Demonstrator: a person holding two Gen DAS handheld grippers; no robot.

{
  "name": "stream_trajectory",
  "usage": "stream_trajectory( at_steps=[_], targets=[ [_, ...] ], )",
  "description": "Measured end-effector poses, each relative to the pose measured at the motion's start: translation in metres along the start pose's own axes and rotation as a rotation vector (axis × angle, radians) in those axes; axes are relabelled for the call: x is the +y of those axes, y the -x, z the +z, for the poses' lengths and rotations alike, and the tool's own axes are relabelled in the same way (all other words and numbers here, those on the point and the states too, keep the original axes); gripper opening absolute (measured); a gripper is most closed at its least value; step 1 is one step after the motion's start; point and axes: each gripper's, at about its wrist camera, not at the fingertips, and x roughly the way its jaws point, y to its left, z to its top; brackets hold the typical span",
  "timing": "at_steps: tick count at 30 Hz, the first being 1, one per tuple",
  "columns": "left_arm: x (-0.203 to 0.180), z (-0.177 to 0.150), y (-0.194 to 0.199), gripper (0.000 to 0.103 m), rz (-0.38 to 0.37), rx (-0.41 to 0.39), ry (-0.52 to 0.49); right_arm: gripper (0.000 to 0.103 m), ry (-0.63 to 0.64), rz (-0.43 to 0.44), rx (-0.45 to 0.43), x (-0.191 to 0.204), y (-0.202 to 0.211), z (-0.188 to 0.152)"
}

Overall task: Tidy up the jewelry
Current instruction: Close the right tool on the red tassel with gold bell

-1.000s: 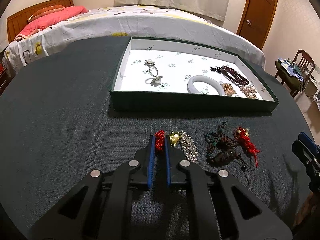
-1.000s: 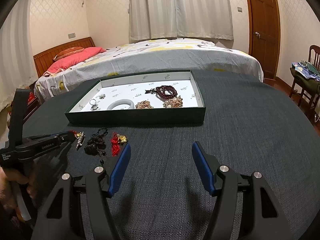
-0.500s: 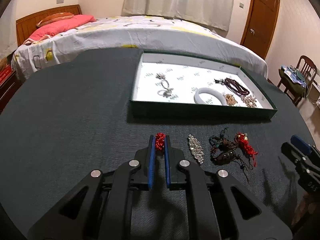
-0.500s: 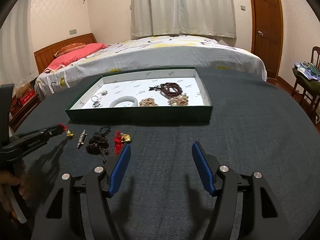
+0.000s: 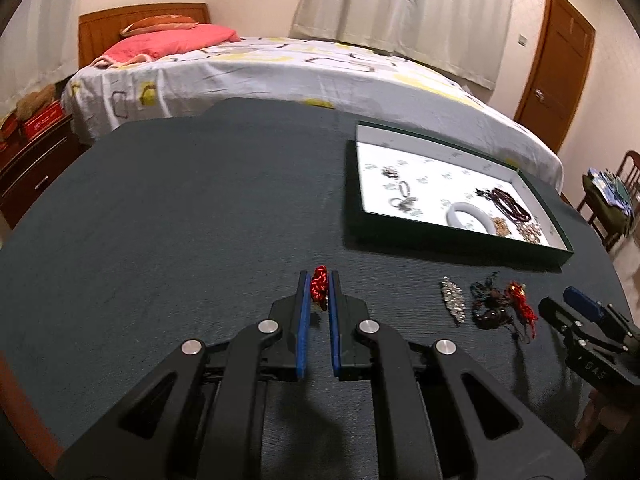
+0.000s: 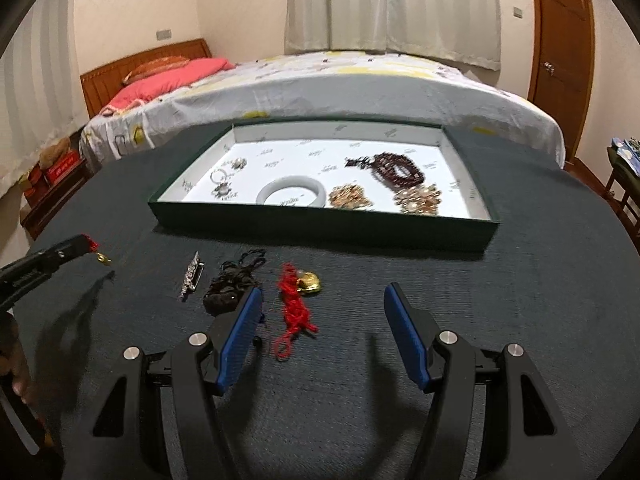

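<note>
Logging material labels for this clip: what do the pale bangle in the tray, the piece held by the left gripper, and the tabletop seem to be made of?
Pale ring-shaped bangle: smooth, faintly glossy, translucent white, likely jade or glass. Red knotted cord charm in the left gripper: twisted thread; the right view shows a shiny gold-coloured pendant, probably metal. Dark teal tabletop: matte woven fabric, fine ribbed weave.

Our left wrist camera looks forward along its fingers, low over the dark table point(image 5: 180, 220), toward the bed point(image 5: 280, 68), with the tray point(image 5: 460, 240) off to its right. Our right wrist camera faces the tray point(image 6: 320, 228) head-on from nearer. Both views share tray, table, bed and door point(image 6: 560, 48).
</note>
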Motion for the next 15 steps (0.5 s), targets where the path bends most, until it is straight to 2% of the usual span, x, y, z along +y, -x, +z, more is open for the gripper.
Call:
stream_trajectory(
  at_steps=[7,8,10,15],
  targets=[
    [0.006,-0.001,0.001,0.009,0.002,0.003,0.014,0.061,0.001,-0.014,0.07,0.003,-0.018,0.002],
    [0.006,-0.001,0.0,0.009,0.002,0.003,0.013,0.056,0.001,-0.015,0.079,0.003,-0.021,0.002],
    [0.006,-0.001,0.0,0.009,0.003,0.006,0.012,0.052,-0.006,-0.011,0.109,0.001,-0.027,0.001],
    [0.004,-0.004,-0.003,0.009,0.004,0.014,0.009,0.014,-0.013,0.02,0.11,0.0,-0.026,0.001]
  ],
)
